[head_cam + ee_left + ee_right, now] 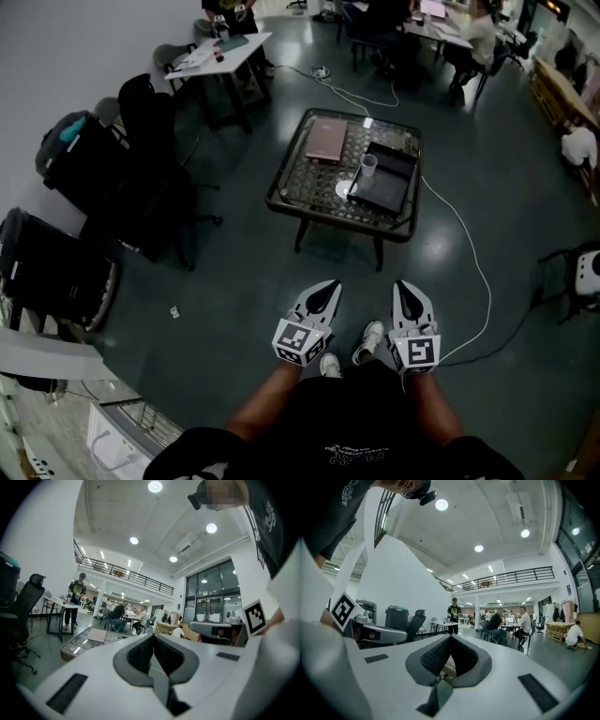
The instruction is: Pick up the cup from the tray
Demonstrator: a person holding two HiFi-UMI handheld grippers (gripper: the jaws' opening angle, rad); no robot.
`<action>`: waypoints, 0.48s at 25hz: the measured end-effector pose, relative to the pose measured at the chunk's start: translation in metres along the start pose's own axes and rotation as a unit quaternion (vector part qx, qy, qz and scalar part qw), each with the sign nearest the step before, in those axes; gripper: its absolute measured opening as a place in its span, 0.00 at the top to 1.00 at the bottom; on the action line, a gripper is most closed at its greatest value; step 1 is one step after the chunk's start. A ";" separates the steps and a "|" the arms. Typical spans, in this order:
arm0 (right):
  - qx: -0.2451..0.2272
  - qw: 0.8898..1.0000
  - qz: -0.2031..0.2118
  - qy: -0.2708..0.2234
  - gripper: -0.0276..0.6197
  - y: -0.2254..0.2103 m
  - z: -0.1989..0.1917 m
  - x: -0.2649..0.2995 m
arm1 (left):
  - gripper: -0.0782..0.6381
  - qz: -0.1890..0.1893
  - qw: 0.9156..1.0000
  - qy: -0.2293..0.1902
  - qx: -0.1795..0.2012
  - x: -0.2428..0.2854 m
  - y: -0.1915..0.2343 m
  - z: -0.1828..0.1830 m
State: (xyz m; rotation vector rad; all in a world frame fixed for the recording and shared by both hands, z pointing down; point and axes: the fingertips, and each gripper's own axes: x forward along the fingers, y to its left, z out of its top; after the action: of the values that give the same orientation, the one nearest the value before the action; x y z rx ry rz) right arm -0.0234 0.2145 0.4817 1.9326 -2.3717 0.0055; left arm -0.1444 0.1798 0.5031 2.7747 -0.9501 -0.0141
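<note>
A clear cup (pixel 368 166) stands upright at the left edge of a black tray (pixel 389 187) on a low glass-topped table (pixel 305 202), well ahead of me across the floor. Both grippers hang low in front of my legs, far short of the table. My left gripper (pixel 323 292) has its fingertips together and nothing between them, and its own view shows the dark pads (pixel 140 654) meeting at the tip. My right gripper (pixel 405 292) is likewise shut and empty, its pads (pixel 436 656) closed against each other.
A brownish book (pixel 326 141) and a white disc (pixel 343 189) also lie on the table. Black office chairs (pixel 155 159) and dark cases (pixel 56 272) stand at the left. A white cable (pixel 469 248) runs over the floor right of the table. People sit at desks (pixel 441 33) at the back.
</note>
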 end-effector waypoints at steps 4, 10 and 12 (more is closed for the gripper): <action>0.000 1.000 0.001 -0.004 0.95 -0.014 -0.002 0.010 | 0.88 0.001 1.000 0.002 0.001 0.015 0.003 0.002; 0.002 1.000 0.002 -0.002 0.95 -0.049 -0.005 0.026 | 0.88 -0.013 1.000 0.003 0.010 0.060 -0.004 0.011; 0.005 1.000 0.002 0.001 0.95 -0.062 -0.003 0.036 | 0.88 -0.018 1.000 0.005 0.011 0.078 -0.005 0.012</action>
State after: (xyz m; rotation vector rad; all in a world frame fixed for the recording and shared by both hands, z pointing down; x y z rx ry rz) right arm 0.0299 0.1672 0.4840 1.9321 -2.3784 0.0199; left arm -0.0804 0.1340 0.4950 2.8091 -0.9048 0.0049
